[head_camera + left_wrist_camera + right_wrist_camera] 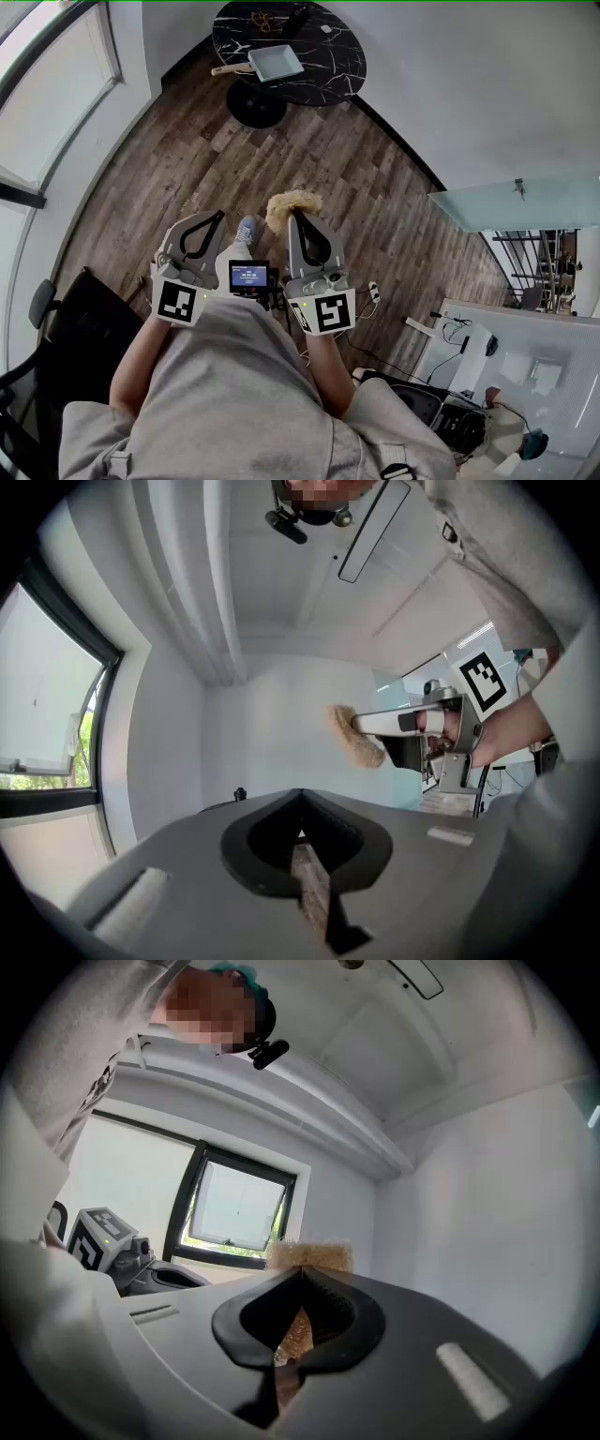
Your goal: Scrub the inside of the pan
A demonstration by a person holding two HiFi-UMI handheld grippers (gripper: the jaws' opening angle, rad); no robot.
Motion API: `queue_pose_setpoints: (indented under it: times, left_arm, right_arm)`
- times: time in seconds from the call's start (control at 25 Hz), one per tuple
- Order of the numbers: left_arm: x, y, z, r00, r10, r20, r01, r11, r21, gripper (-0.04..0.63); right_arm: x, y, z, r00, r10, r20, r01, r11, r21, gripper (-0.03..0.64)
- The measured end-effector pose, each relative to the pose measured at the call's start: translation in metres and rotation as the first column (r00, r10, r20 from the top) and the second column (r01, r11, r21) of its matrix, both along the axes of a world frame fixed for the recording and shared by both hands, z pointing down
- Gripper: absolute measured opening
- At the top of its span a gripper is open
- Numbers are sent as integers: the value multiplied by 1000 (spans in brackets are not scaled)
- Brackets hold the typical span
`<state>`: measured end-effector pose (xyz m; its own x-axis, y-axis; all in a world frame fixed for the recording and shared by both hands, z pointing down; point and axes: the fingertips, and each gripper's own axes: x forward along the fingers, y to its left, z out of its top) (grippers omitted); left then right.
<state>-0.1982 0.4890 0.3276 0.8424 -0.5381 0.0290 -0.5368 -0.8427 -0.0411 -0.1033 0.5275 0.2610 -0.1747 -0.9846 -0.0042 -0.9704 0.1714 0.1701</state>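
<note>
Far ahead in the head view, a pale square pan (pixel 276 62) with a wooden handle lies on a round black marble table (pixel 328 66). My right gripper (pixel 296 216) is held level near my waist, shut on a tan fibrous scrub pad (pixel 292 207). That pad pokes up past the closed jaws in the right gripper view (pixel 311 1254). My left gripper (pixel 217 217) is beside it, shut with nothing in it (pixel 300 810). The left gripper view shows the pad (pixel 356 736) at the tip of the right gripper (pixel 367 726). Both grippers are well short of the table.
Wood-plank floor (pixel 187 169) stretches between me and the table. A black chair (pixel 56 328) stands at my left by a large window (pixel 47 84). A glass tabletop (pixel 516 202) and a white desk (pixel 525 366) with cables are at my right. Small dark items (pixel 272 21) sit on the table behind the pan.
</note>
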Motion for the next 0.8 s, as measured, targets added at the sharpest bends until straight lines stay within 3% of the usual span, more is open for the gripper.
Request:
queue_pose_setpoints:
  times: [0.44, 0.8]
  left_arm:
    - [31, -42, 12, 998, -9, 54, 11, 999, -46, 2]
    - [106, -123, 17, 994, -25, 103, 29, 999, -36, 2]
  right_arm:
    - [51, -57, 21, 997, 9, 76, -3, 996, -86, 20]
    - [146, -138, 37, 996, 21, 91, -11, 994, -110, 20]
